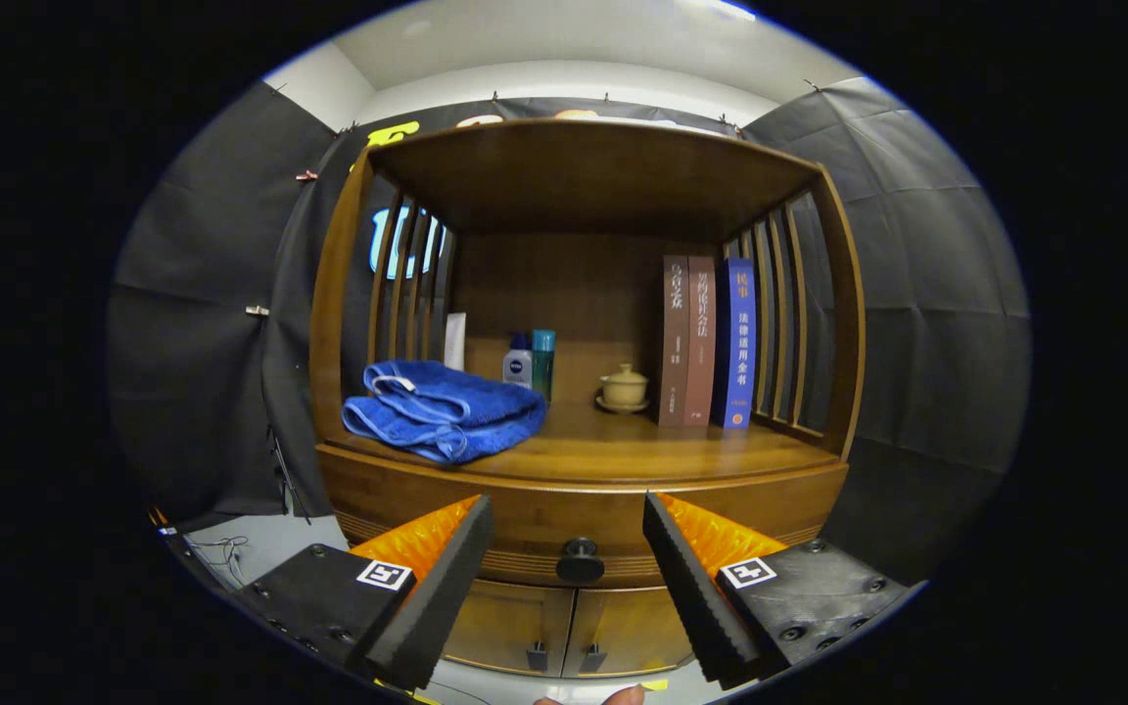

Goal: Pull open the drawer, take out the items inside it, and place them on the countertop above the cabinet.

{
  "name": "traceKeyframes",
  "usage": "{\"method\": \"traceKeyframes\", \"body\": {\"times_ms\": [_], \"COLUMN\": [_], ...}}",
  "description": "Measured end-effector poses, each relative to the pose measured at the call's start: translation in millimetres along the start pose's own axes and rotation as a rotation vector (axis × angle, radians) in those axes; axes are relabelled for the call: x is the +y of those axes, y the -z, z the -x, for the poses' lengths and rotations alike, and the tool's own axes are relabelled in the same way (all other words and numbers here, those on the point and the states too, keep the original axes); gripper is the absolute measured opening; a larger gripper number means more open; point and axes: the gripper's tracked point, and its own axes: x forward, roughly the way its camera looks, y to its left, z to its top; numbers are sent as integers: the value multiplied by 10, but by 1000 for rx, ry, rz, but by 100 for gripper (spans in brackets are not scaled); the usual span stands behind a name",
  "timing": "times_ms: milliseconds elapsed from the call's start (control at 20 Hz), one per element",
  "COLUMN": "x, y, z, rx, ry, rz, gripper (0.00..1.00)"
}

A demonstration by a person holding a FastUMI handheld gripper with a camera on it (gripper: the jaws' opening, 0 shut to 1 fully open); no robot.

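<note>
Facing the closed drawer (579,534), the tongs (569,534) gape, released, below the countertop (623,450).

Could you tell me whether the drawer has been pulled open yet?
No, the drawer sits flush, its knob untouched between the open tool's fingers.

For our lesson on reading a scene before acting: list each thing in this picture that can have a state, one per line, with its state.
tool: open, fingers either side of the knob, not touching it
drawer: shut
drawer knob: free, between the fingers
cabinet doors: shut
blue towel: folded, on the countertop
lidded cup: lid on, upright
books: upright
bottles: upright, capped
</note>
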Motion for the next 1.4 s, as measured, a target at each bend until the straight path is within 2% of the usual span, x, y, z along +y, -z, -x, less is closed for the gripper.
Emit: {"method": "traceKeyframes", "body": {"times_ms": [300, 450, 600, 700, 750, 950, 1400], "x": [36, -25, -162, -151, -146, -169, -173], "y": [637, 846, 882, 885, 906, 898, 884], "z": [-367, -527, -646, -652, -673, -665, -142], "rx": [92, 129, 144, 154, 148, 155, 186], "ry": [-2, 27, 77, 68, 66, 77, 58], "rz": [22, 10, -21, -65, -80, -61, -106], "gripper": [99, 97, 70, 51, 51, 30, 30]}}
